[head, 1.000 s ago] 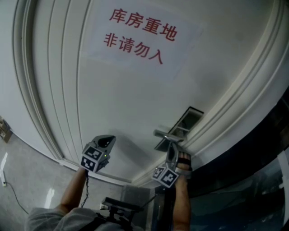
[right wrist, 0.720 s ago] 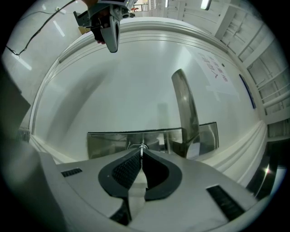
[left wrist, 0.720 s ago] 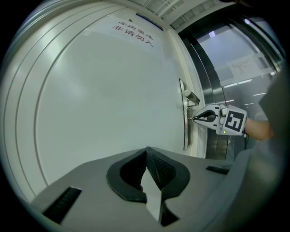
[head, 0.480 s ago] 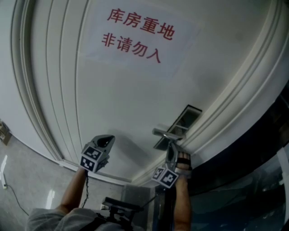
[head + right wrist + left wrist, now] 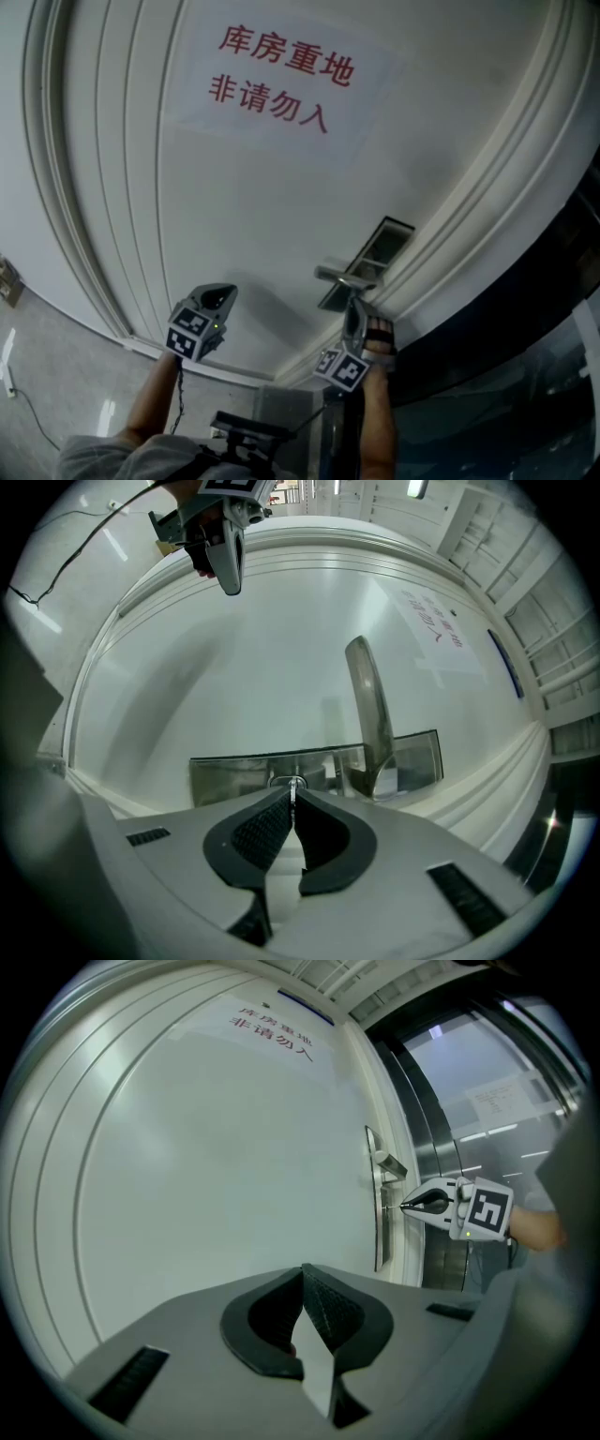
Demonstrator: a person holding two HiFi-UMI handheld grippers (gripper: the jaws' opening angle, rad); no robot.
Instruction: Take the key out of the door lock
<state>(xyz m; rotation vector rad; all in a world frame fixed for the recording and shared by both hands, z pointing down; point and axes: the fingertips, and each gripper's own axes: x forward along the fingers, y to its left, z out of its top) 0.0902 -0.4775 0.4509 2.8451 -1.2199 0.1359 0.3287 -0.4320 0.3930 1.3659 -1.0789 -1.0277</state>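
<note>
Your right hand-held gripper (image 5: 293,797) is clenched on the head of the key (image 5: 294,783). The key sits in the lock plate (image 5: 230,775) of the white door (image 5: 253,216), and the lever handle (image 5: 367,705) stands just to the right of the jaw tips in the right gripper view. The key lies straight ahead of this gripper, at the very tips. Its long axis seems to run along the jaws, out of the plate, so I think the pull must go straight back on this line, without tilting. Your left hand-held gripper (image 5: 302,1274) is closed on nothing and hangs well apart to the left, facing the bare door; the right one is the nearer
</note>
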